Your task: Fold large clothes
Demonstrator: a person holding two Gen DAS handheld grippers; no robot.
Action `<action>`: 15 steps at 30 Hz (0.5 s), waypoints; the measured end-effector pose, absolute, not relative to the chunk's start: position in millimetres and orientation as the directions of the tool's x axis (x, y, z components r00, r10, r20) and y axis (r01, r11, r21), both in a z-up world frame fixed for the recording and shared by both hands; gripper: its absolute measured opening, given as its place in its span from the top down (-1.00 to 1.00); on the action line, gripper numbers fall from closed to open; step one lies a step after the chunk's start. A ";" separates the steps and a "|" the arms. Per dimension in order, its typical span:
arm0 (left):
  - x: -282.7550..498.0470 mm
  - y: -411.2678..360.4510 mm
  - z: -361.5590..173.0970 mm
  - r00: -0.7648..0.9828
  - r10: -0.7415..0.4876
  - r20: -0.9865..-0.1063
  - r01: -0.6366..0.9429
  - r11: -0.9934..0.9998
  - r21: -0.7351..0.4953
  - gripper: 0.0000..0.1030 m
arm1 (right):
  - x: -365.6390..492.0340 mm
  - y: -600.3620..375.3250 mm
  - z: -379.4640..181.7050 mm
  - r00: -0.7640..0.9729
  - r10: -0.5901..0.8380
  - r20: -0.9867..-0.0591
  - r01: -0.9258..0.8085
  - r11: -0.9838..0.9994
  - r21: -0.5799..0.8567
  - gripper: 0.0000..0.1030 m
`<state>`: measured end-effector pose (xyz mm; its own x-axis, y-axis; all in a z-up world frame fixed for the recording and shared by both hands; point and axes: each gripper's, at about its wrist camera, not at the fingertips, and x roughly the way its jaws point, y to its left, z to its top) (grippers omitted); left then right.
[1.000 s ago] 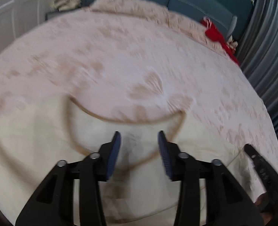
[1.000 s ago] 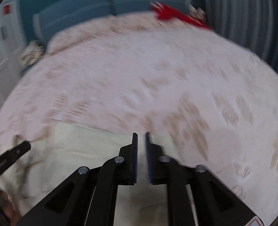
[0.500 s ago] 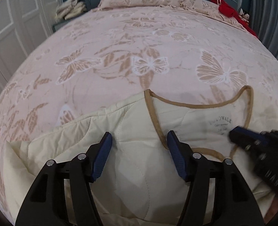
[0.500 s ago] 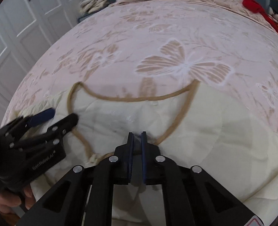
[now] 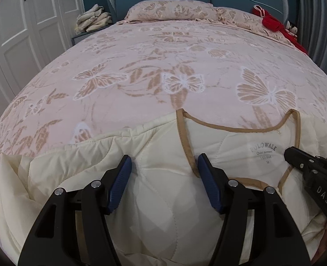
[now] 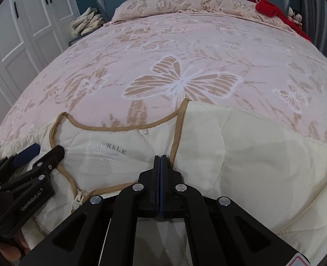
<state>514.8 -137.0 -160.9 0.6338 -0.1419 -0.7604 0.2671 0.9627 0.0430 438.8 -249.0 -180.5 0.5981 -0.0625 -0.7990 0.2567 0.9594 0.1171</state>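
I am holding my right gripper fingers pressed together at the tan-trimmed neckline, my left gripper fingers spread above the soft, puffy cream quilted jacket lying on the butterfly-patterned bed, best pinched at the trim.

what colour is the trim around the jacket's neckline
Tan trim on the cream jacket; clearest in the right wrist view.
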 end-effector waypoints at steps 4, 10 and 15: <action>512.9 -138.8 -154.6 0.646 -0.039 -0.763 0.201 0.972 0.120 -0.22 | 444.0 -243.0 -174.6 0.564 -0.089 -0.821 0.248 0.967 0.065 1.00; 445.7 -69.3 -76.3 0.659 -0.153 -0.736 0.181 0.983 -0.042 -0.63 | 348.3 -250.3 -73.2 0.649 -0.165 -0.742 0.281 0.959 0.033 0.51; 335.2 30.8 -34.9 0.593 -0.254 -0.764 0.258 0.959 -0.119 -0.81 | 177.3 -300.2 -37.7 0.667 -0.104 -0.737 0.307 0.941 0.145 -0.20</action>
